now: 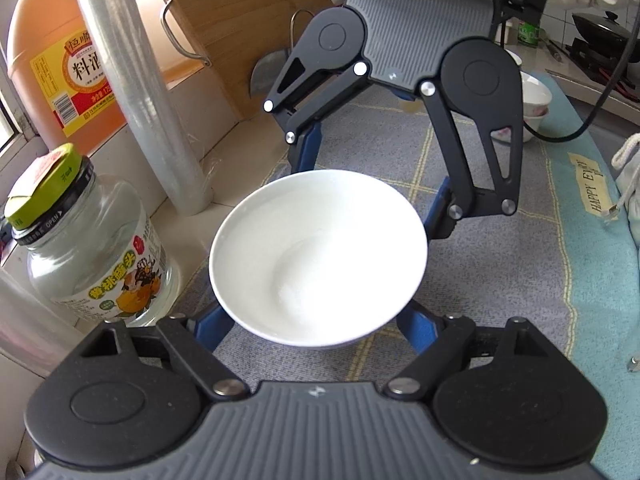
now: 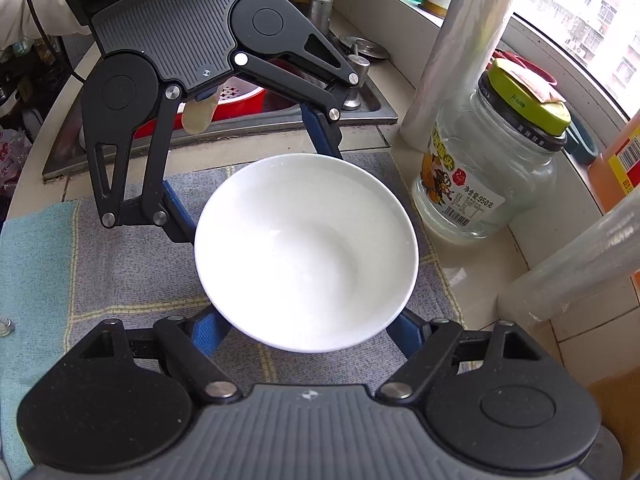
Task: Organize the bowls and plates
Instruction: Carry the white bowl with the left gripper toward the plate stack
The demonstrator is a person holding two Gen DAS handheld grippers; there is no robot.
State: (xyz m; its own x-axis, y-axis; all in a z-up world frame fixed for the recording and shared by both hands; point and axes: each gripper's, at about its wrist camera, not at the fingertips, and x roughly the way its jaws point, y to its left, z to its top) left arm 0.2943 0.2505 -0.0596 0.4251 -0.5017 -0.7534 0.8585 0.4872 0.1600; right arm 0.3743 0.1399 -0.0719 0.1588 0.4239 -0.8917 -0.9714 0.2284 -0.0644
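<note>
On a checked grey dish mat [image 1: 500, 260], the left gripper [image 1: 316, 334] and right gripper [image 2: 306, 332] are both clamping one white bowl [image 1: 318, 260] from opposite sides.

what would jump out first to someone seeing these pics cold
A white bowl sits dead centre, clasped from opposite sides by the left gripper and right gripper over a grey checked cloth. Beside it on the tiled ledge stands a glass jar with a yellow-green lid.

The towel [image 1: 592, 216] label reads "HAPPY EVERY". Left of the towel, the glass jar [image 1: 100, 256] collar says "OPEN"; its label [image 2: 460, 188] shows "950".
</note>
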